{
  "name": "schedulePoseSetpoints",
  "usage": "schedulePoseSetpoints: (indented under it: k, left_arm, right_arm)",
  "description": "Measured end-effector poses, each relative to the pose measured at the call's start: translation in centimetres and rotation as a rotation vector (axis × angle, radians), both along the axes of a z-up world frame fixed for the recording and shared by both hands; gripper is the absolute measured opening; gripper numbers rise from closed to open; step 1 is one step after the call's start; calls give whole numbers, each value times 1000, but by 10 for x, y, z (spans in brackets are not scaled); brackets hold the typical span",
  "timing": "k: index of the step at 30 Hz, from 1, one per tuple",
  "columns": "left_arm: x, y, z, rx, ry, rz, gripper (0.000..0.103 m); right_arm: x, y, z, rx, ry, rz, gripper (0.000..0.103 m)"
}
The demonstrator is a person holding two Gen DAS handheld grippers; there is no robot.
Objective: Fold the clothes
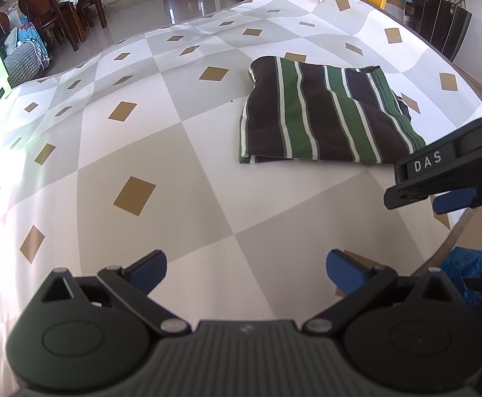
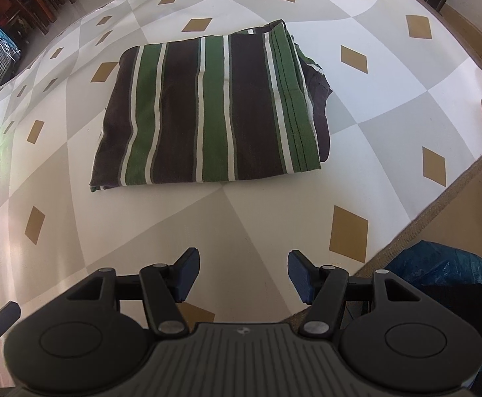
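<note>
The striped garment (image 2: 208, 109), in green, dark brown and white bands, lies on the bench (image 2: 241, 218) as a compact, roughly rectangular stack of several layers. Its near edge is fairly straight. On its right side a darker inner layer (image 2: 320, 99) pokes out past the green hem, so the stack is not quite square there. It already lies folded; whether another fold is due or the work is over cannot be told from here.

The right gripper (image 2: 242, 273) hovers near the bench's front edge, short of the garment, jaws wide and holding nothing. The left gripper (image 1: 246, 268) sits well to the left and nearer the front, jaws likewise wide and empty; the right gripper's side (image 1: 439, 172) shows just beside the garment's near right corner in its view.

The risks, should the stack be handled again:
- A pinch at that right side could catch only the top layer, peeling it off and undoing the fold.
- The checked tablecloth (image 1: 141, 132) is smooth and already rippled at the far left, so jaws closing low could grab it with the fabric and drag both.
- The protruding inner layer could slide out further if pulled unevenly.
</note>
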State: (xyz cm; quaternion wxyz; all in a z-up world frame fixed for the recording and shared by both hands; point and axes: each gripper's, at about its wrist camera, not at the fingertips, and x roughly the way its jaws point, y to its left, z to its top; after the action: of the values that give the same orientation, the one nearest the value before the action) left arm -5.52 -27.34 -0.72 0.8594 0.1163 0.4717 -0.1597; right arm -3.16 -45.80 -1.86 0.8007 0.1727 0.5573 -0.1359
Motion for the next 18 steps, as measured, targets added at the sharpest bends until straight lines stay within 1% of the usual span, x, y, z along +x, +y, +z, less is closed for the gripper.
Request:
schedulePoseSetpoints:
  k: [11,16,18]
  left_arm:
    - [-19,16,-1,-18,20,-14,103]
    - [-23,33,-3,-24,20,19,103]
    - [-23,41,-5,-41,37,35,103]
  right_arm:
    - [-7,15,2,-10,2,23,59]
    - [-5,27,3,-20,8,54,59]
    - [-4,35,3,-25,14,75,59]
